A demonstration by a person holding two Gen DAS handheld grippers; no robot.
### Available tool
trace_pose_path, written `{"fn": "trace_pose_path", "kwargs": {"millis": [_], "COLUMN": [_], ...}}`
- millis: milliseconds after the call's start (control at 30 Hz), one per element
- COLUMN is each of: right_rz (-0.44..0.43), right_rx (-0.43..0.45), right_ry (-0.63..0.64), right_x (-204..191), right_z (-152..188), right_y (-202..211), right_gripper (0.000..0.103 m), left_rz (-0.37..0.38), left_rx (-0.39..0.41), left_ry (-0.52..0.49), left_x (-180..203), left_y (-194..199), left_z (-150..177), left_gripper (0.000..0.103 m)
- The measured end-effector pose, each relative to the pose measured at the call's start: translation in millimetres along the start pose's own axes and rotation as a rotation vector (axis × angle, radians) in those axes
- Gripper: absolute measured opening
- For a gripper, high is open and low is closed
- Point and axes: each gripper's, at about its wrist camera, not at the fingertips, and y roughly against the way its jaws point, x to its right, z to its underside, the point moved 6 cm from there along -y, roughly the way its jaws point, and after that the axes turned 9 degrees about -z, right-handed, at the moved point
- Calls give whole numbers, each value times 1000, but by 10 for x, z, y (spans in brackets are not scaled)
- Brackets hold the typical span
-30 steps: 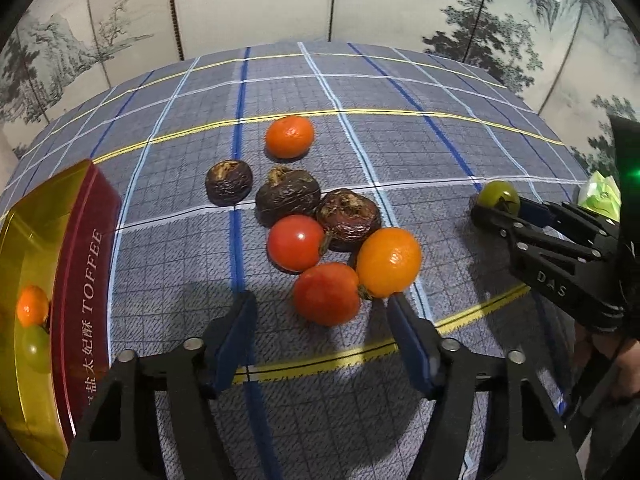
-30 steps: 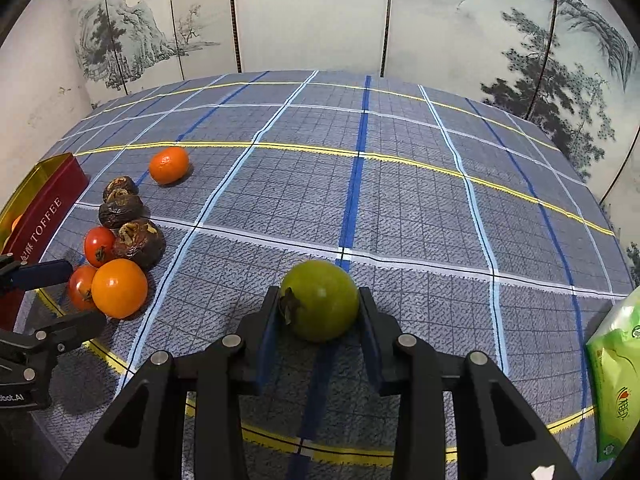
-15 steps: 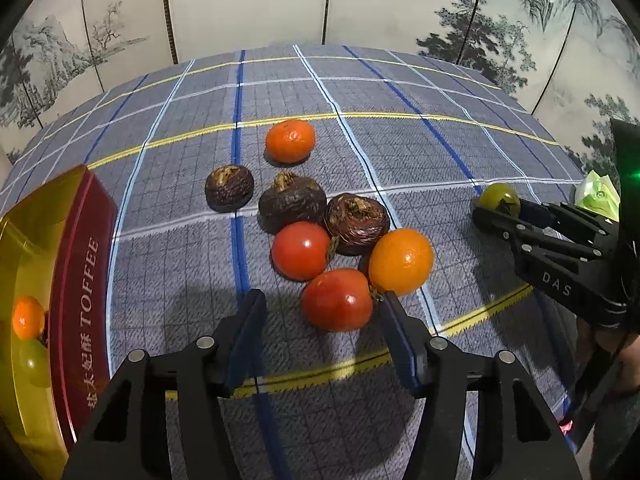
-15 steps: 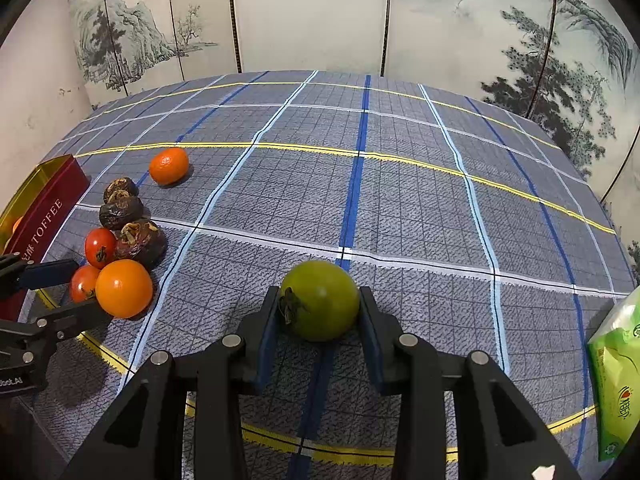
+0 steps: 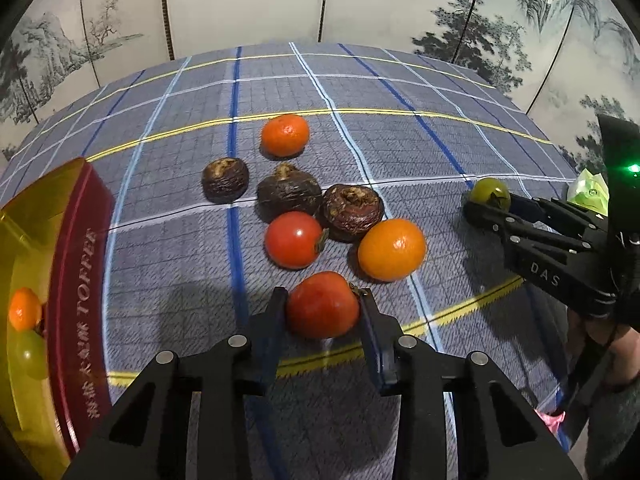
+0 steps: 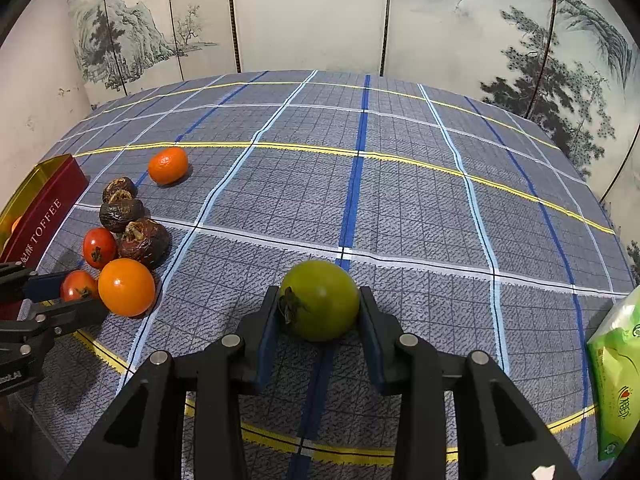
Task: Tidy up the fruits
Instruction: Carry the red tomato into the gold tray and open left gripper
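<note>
The left tool pinches a red tomato at lower centre; the right tool pinches a green tomato.

Even overhead light, soft shadows, glare on fruit, strong fisheye edges.

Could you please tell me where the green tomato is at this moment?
The green tomato sits between the right gripper fingers on the plaid cloth, right of the fruit cluster and left of the green packet.
</note>
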Motion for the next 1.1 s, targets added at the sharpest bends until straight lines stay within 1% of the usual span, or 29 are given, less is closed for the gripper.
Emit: {"fn": "trace_pose_path", "kwargs": {"millis": [267, 567, 733, 933, 1100], "right_rz": [1, 1, 2, 1, 1], "right_rx": [0, 0, 0, 0, 0], "right_ry": [-1, -1, 0, -1, 0], "right_x": [-4, -2, -1, -2, -3], "right_z": [8, 9, 9, 9, 9], "right_y": [-12, -12, -11, -12, -11], "right_gripper": [35, 35, 35, 35, 35], "left_rz": [-33, -97, -166, -258, -318], "left_rx": [6, 39, 51, 39, -4], "left_ry": [30, 124, 186, 276, 310], "left_x": [-198, -696, -1136, -1773, -2185], "left_y": [220, 535, 642, 709, 658], "left_z": [35, 22, 36, 123, 253], "left_gripper": [36, 36, 36, 36, 36]}}
